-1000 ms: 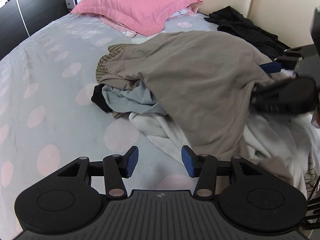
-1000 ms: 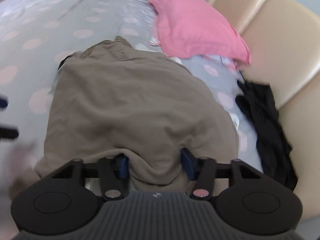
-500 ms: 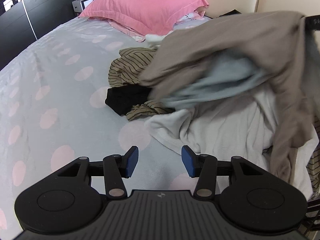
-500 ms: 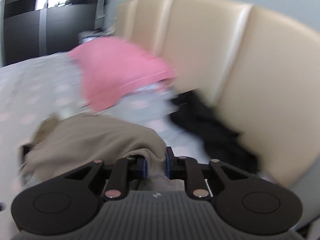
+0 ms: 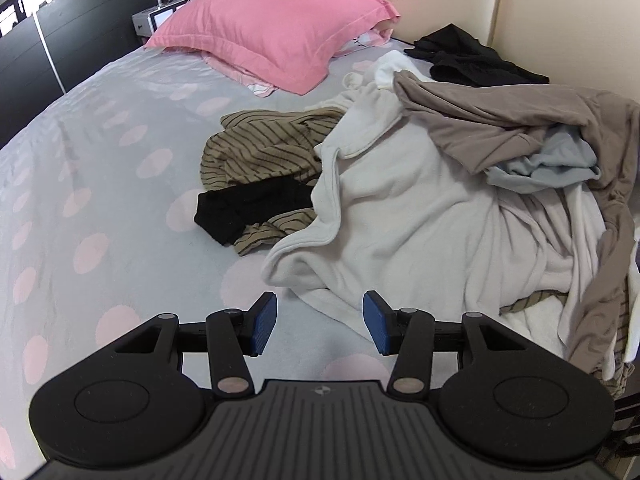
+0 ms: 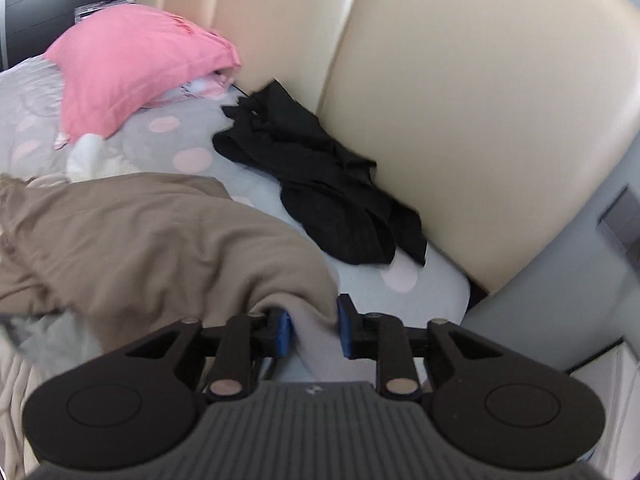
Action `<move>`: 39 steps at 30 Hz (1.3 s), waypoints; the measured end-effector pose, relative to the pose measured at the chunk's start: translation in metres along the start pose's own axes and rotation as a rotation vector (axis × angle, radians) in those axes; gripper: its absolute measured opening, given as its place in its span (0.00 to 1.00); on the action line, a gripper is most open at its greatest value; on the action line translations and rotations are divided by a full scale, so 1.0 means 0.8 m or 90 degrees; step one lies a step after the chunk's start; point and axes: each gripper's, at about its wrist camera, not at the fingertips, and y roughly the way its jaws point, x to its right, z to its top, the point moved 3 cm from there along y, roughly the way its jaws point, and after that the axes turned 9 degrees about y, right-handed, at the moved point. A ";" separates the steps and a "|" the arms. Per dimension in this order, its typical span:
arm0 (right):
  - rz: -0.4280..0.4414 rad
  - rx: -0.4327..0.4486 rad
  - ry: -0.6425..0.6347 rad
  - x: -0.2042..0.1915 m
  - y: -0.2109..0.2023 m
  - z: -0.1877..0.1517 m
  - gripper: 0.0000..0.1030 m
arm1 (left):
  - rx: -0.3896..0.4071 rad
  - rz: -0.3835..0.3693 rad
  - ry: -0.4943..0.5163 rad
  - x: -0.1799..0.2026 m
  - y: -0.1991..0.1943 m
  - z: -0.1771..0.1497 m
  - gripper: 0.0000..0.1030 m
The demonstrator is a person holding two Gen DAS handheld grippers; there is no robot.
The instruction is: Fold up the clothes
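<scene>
The right gripper (image 6: 311, 328) pinches the taupe garment (image 6: 152, 240), so lift it clear of the pile while the left gripper (image 5: 319, 323), spread and empty, takes its near hem.

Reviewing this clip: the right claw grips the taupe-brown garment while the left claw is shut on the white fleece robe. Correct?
Not quite. The left claw is open and holds nothing, hovering above the dotted grey bedsheet near the white fleece robe, as the left wrist view shows. The right claw does grip the taupe-brown garment.
</scene>
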 end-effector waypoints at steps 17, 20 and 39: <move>0.187 0.102 -0.533 -0.190 -0.018 -0.077 0.83 | -0.001 0.004 0.005 0.000 0.001 0.003 0.48; 0.185 0.088 -0.554 -0.203 0.008 -0.066 0.85 | -0.007 0.004 0.004 -0.004 0.008 0.002 0.48; 0.108 0.119 -0.199 -0.174 0.031 0.103 0.43 | -0.018 -0.007 0.000 -0.011 0.028 0.002 0.48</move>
